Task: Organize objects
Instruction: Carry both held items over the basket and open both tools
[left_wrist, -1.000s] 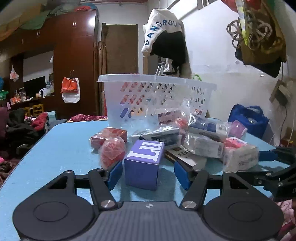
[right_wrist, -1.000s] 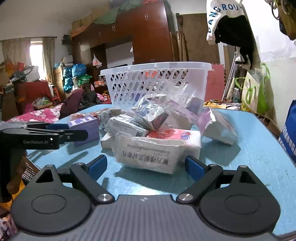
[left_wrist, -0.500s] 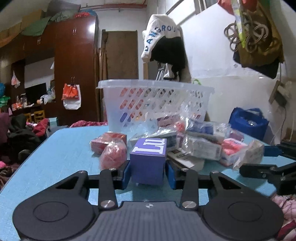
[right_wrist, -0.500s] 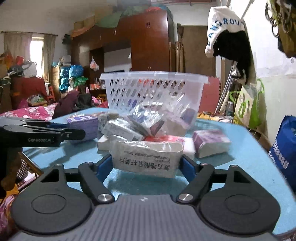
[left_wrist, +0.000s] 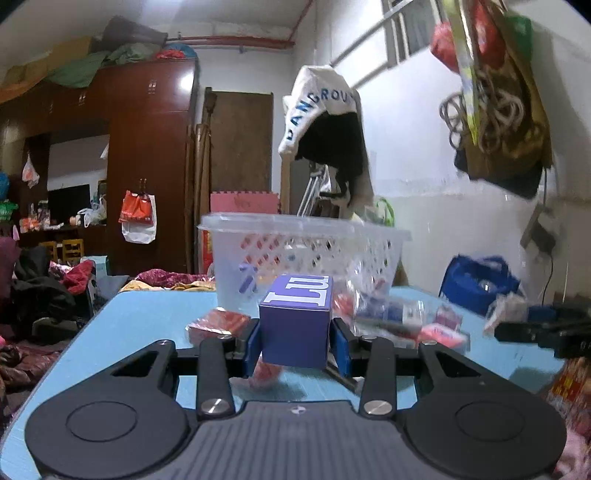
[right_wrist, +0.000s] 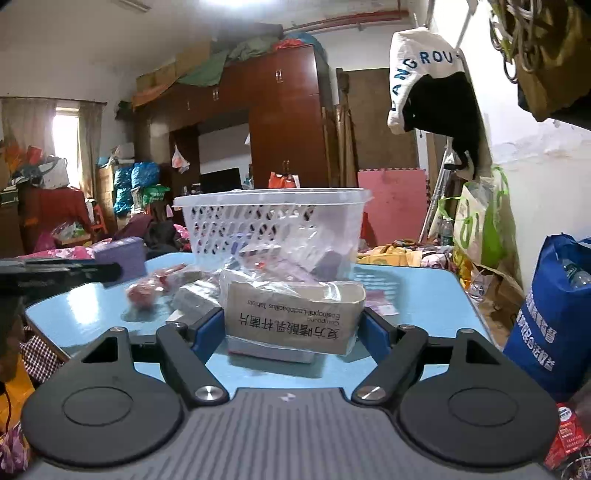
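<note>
My left gripper (left_wrist: 295, 345) is shut on a purple box (left_wrist: 295, 328) with white letters on top, lifted off the blue table (left_wrist: 140, 325). My right gripper (right_wrist: 291, 332) is shut on a white medicine pack in clear wrap (right_wrist: 291, 317), also raised above the table (right_wrist: 424, 295). A white perforated basket (left_wrist: 306, 254) stands at the far side, behind a pile of wrapped packets (left_wrist: 399, 317). In the right wrist view the basket (right_wrist: 273, 221) is straight ahead and the left gripper with the purple box (right_wrist: 118, 254) shows at the left.
A red wrapped bundle (left_wrist: 218, 325) and a red round packet (right_wrist: 142, 291) lie on the table left of the pile. A blue bag (right_wrist: 554, 314) stands off the table's right edge. Clothes hang on the wall to the right.
Both grippers closed on their items, the left on the purple box and the right on the white pack, and both lifted them up off the table toward the basket.
</note>
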